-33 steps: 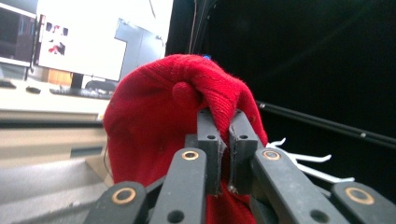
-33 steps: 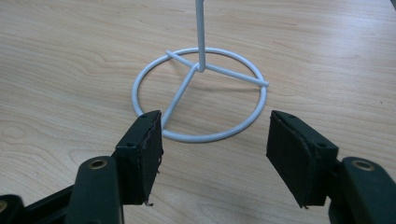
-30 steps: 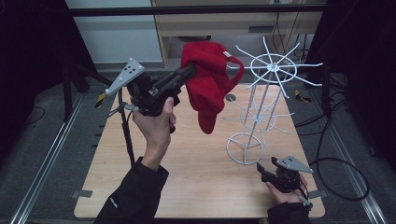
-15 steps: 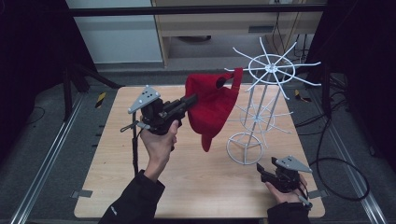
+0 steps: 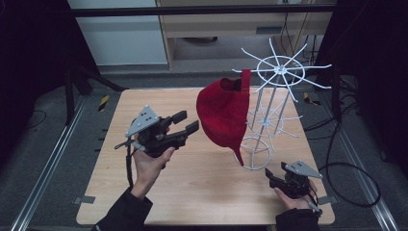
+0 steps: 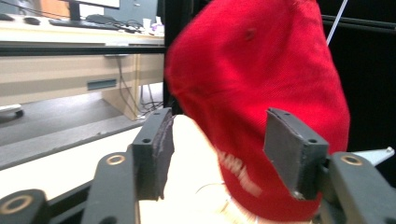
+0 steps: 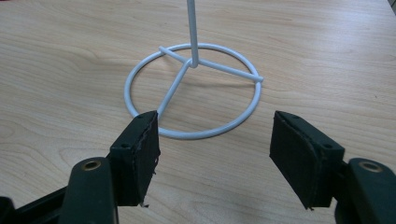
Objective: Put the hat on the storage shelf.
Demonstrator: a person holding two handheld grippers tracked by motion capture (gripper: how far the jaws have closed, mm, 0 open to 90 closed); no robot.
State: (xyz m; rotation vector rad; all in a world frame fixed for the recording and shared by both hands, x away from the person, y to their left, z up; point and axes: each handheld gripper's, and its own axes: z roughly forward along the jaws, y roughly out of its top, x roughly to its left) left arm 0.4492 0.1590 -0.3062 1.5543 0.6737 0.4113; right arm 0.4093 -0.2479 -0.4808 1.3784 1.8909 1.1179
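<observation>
While red cap (image 5: 222, 115) hangs from arm of white wire rack (image 5: 269, 96), draped down rack's left side above table (image 5: 192, 192): left gripper (image 5: 185, 126) just left of cap, jaws wide apart, just sprung open, pads off fabric, nothing clamped. Right gripper (image 5: 273, 176) low near rack's ring base (image 7: 191, 93), jaws apart, empty, aimed at ring, not touching.

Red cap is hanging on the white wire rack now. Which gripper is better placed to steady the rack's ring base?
Right. The right gripper sits low on the wooden table, jaws open, facing the white wire rack's ring base. The left gripper, jaws just opened, is raised beside the red fabric cap.
</observation>
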